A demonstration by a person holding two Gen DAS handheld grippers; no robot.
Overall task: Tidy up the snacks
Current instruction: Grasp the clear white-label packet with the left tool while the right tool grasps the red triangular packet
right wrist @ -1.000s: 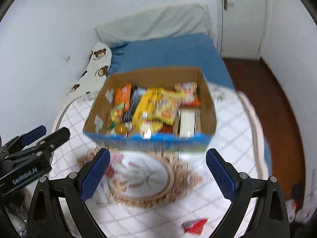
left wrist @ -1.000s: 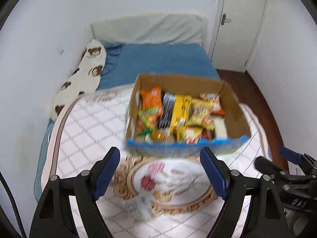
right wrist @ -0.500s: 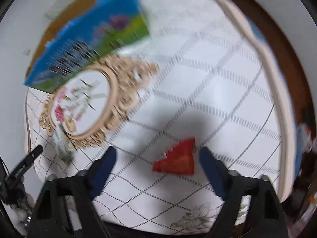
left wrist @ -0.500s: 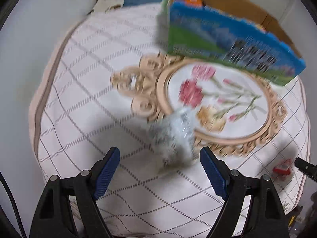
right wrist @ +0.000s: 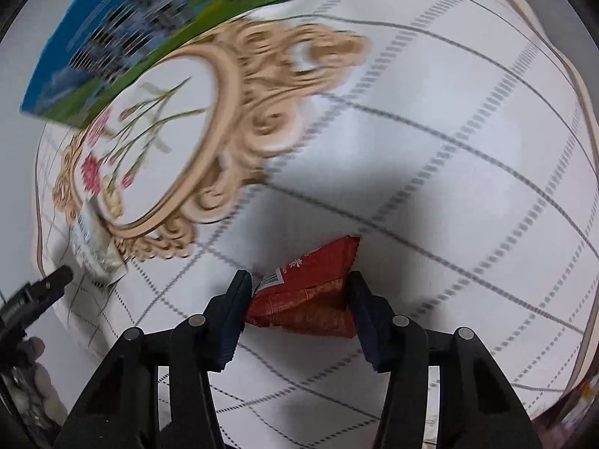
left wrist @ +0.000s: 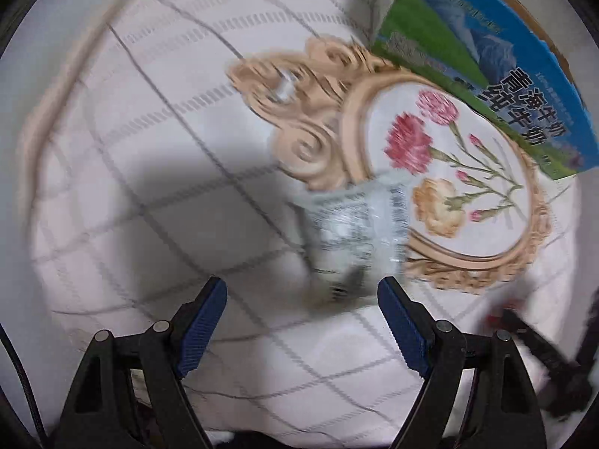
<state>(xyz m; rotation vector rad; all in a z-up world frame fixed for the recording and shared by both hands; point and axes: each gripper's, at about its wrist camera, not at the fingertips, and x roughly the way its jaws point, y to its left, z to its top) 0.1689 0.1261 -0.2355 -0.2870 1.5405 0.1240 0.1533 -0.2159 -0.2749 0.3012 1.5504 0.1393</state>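
Observation:
A clear silvery snack packet [left wrist: 355,232] lies on the tablecloth at the edge of the floral medallion. My left gripper [left wrist: 301,301] is open just short of it, its jaws to either side of the packet's near end. A red snack packet [right wrist: 310,292] lies on the cloth between the jaws of my right gripper [right wrist: 297,290], which is partly closed around it; I cannot tell whether the pads touch it. The blue and green cardboard snack box [left wrist: 486,56] stands behind the medallion; it also shows in the right wrist view [right wrist: 149,33]. The silvery packet shows there too [right wrist: 93,250].
A white quilted tablecloth [left wrist: 149,149] with a grey grid covers the round table. A beige framed flower medallion [left wrist: 449,172] is at its middle. The left gripper tip [right wrist: 41,288] shows at the left of the right wrist view. The table's edge curves close on the right [right wrist: 576,224].
Both grippers have dropped from a view over the box down to the tablecloth. The left has come close to the silvery packet; the right has narrowed its jaws around the red packet.

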